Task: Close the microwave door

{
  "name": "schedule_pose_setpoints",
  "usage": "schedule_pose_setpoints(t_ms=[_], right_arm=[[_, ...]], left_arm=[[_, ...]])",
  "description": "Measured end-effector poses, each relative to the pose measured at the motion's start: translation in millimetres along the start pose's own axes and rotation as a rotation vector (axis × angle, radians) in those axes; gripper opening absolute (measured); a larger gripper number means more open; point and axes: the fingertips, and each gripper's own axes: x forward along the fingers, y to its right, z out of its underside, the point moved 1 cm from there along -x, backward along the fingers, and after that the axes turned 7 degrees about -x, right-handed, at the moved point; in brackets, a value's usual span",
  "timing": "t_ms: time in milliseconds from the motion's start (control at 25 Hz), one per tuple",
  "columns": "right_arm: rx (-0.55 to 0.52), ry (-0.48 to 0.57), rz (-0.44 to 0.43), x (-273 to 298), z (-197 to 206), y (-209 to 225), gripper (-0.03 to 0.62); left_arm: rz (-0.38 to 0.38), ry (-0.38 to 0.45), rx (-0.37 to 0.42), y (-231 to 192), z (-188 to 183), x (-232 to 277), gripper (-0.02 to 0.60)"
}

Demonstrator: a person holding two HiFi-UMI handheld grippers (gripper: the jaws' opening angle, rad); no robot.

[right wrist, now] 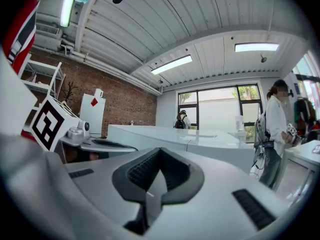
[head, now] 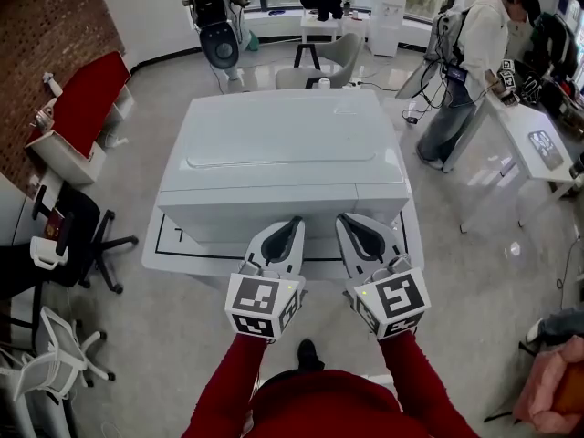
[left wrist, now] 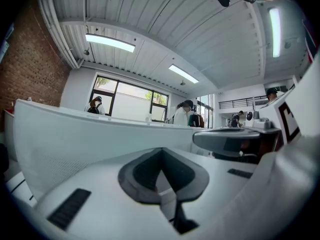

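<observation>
Smooth, faintly glossy white casing on microwave (head: 283,144); matt grey plastic left gripper (head: 294,224) and right gripper (head: 347,219), ribbed dark pads (right wrist: 142,170); rough brick wall (head: 46,26) upper left; red cloth sleeves (head: 228,381).

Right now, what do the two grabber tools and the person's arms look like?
The left gripper and right gripper are smooth pale grey shells that taper to a rounded tip, with dark grey padded lining around the jaws. Each carries a cube with black-and-white square markers. No cables show. The person wears red sleeves.
</observation>
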Motion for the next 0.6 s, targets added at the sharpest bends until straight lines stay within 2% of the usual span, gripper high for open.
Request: schedule_pose_setpoints(t_ms=[600], right_arm=[[0.027,-0.067,-0.025,-67,30,4,0.014]], left_arm=[[0.080,0.028,0.033,27,10,-57,0.009]])
